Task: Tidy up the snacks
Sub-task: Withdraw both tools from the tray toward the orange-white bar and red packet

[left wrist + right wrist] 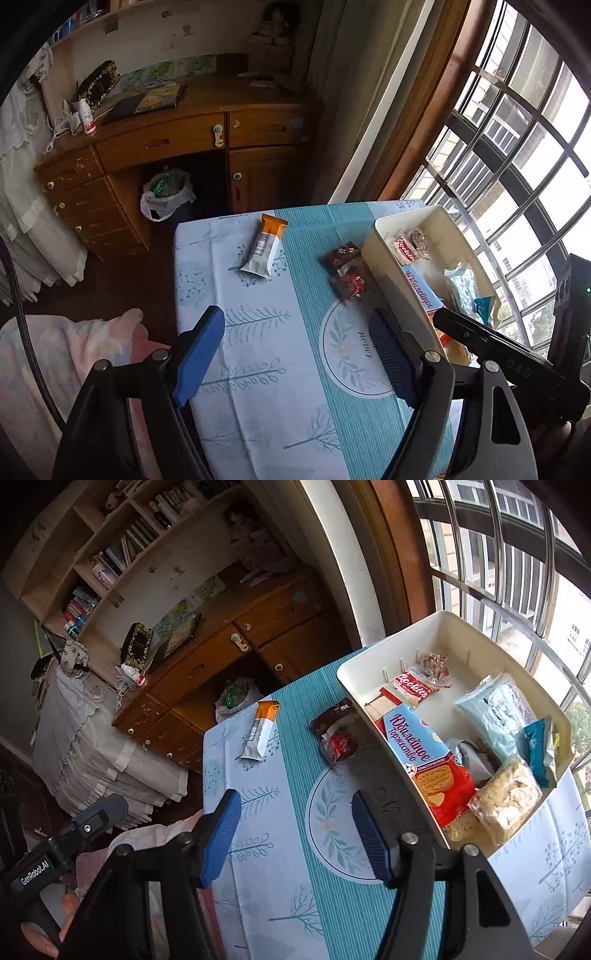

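An orange-and-white snack bar lies on the blue patterned tablecloth near the far edge. Two dark red wrapped snacks rest just left of a cream bin. The bin holds a cookies packet, a blue-and-red biscuit pack, a pale blue bag and a clear cracker pack. My left gripper hovers open over the cloth, well short of the bar, with nothing between its pads. My right gripper is open and empty too, beside the bin's near corner.
The table's far and left edges drop to the floor. Beyond it stand a wooden desk with drawers and a plastic bag of rubbish. A barred window runs along the right. A pink blanket lies left of the table.
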`<state>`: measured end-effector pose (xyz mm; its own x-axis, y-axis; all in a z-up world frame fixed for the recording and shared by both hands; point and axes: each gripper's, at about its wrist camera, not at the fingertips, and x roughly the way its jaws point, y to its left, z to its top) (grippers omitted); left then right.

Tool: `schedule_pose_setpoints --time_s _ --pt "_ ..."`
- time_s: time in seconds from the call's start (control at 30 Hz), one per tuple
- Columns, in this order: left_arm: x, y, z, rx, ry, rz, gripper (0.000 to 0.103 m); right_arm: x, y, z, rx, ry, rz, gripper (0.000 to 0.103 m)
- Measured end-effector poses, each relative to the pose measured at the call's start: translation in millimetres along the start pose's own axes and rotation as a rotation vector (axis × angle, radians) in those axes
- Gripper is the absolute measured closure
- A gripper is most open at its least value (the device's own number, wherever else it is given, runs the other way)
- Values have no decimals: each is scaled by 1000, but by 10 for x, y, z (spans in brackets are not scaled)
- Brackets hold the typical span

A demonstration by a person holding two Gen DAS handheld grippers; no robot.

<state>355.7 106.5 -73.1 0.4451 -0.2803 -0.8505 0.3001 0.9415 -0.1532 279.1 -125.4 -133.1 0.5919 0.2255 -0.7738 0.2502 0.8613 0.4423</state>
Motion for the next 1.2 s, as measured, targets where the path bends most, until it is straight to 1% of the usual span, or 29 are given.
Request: schedule_pose_setpoints --time_s 0.1,0.2,0.3,0.43,0.53,0.73,0.9,1.03,1.2 --pt "216 30 166 20 22 17 24 193 -25 80 32 29 -5 40" --pt "458 50 310 27 37 57 24 385 -65 176 66 51 -21 40" --pt "716 79 437 25 57 54 24 574 -113 275 99 75 -33 40" --pt "1109 77 589 50 83 84 24 821 -154 397 116 100 -53 40" --pt "1392 94 656 55 106 93 24 1005 -158 468 115 120 -67 40" --pt "1871 184 676 34 159 102 24 1312 -136 502 84 144 -108 40" --pt "2206 276 622 11 191 113 24 1540 -149 447 96 159 -146 40" --pt "2446 352 576 -14 206 123 24 1650 -171 371 118 134 -202 40" --pt "2646 424 467 -46 184 146 24 1799 -241 269 166 95 -222 40"
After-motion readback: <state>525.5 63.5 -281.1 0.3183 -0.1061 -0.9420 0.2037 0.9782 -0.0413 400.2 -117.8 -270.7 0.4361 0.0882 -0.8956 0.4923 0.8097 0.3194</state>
